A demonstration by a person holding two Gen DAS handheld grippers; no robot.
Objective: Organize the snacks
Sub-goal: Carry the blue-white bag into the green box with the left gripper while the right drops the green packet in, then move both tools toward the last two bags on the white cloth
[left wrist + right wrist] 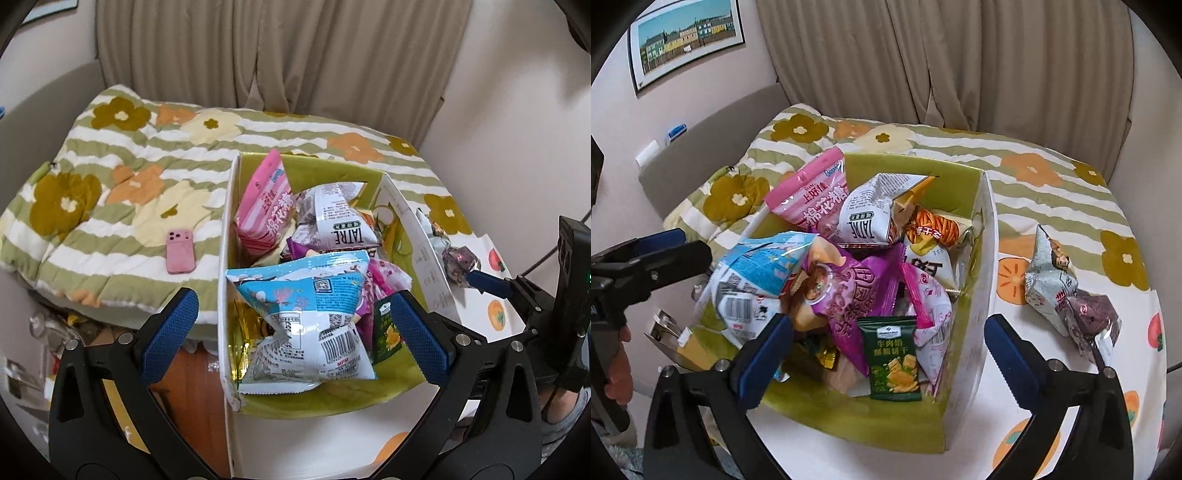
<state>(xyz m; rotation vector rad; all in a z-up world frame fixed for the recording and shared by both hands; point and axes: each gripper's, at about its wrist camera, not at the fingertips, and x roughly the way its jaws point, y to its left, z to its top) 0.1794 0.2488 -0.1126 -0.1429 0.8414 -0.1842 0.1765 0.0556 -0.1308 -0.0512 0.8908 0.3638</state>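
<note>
Left wrist view: left gripper (293,334) angled steeply down over the box (226,236), jaws spread wide, nothing clamped; a light-blue snack bag (306,325) lies between the two textured blue pads (170,332) without touching them. Box is white card outside, green lined inside, crammed with crinkly foil packets: one pink bag (264,206) upright at the far side, one white bag (332,218), purple ones partly buried. One pink phone (180,251) lies flat on the quilted floral blanket (122,177). Right gripper's blue finger (489,282) shows at the right edge beside a silver packet (456,262) outside the box. Right wrist view: right gripper (888,358) also tilted down over the box's near right corner, jaws fully apart, empty. One small dark-green biscuit pack (894,360) stands at the box front, one orange-print pack (932,229) behind. Two packets remain outside on the fruit-print cloth (1145,369): silver packet (1047,280), dark purple one (1093,317) touching it. Left gripper (661,240) enters at left.
</note>
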